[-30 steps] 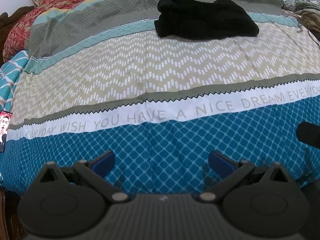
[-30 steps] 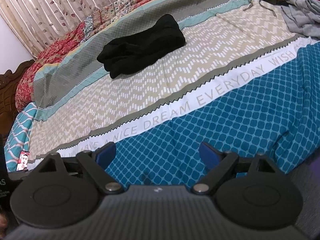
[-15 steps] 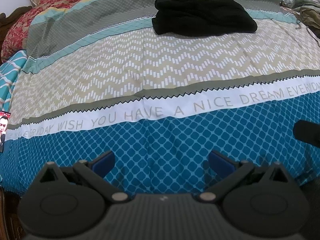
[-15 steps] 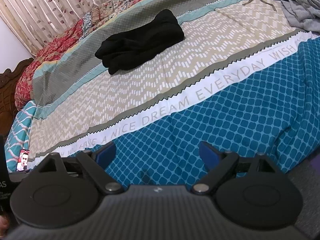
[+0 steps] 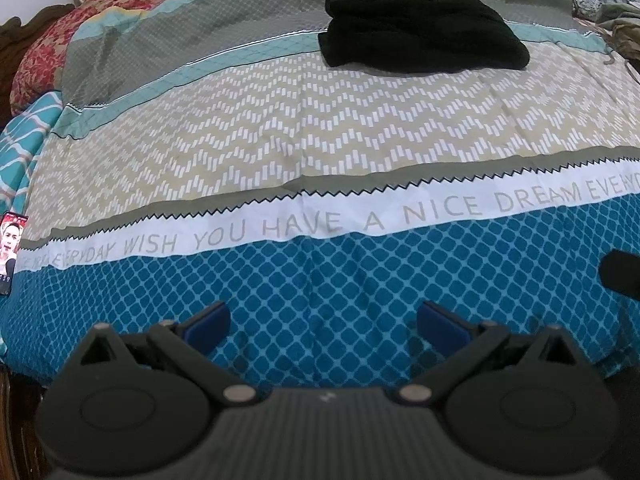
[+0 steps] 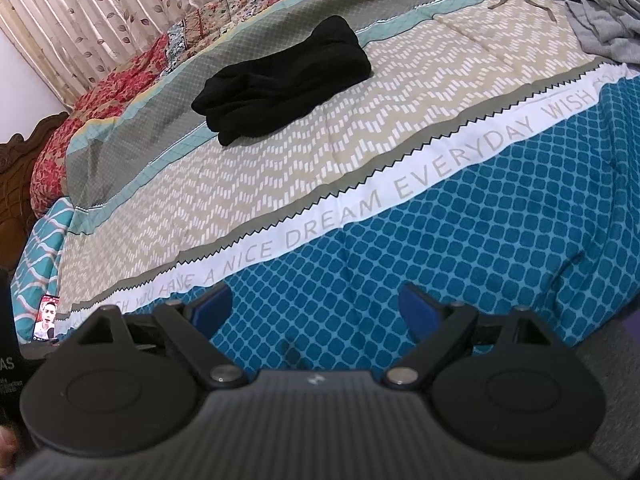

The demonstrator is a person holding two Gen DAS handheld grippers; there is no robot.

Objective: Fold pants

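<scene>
Leaf-print curtains back a bed whose patterned bedspread runs in bands of blue lattice, white lettering, beige zigzag and grey. We hold our left gripper and right gripper low over the near blue band, both with fingers spread wide and gripping nothing, well apart from the black pants. They lie far across the bed as a compact folded bundle, so we judge the folding done. A phone glows at the bed's left edge; grey clothes are heaped at the far right.
</scene>
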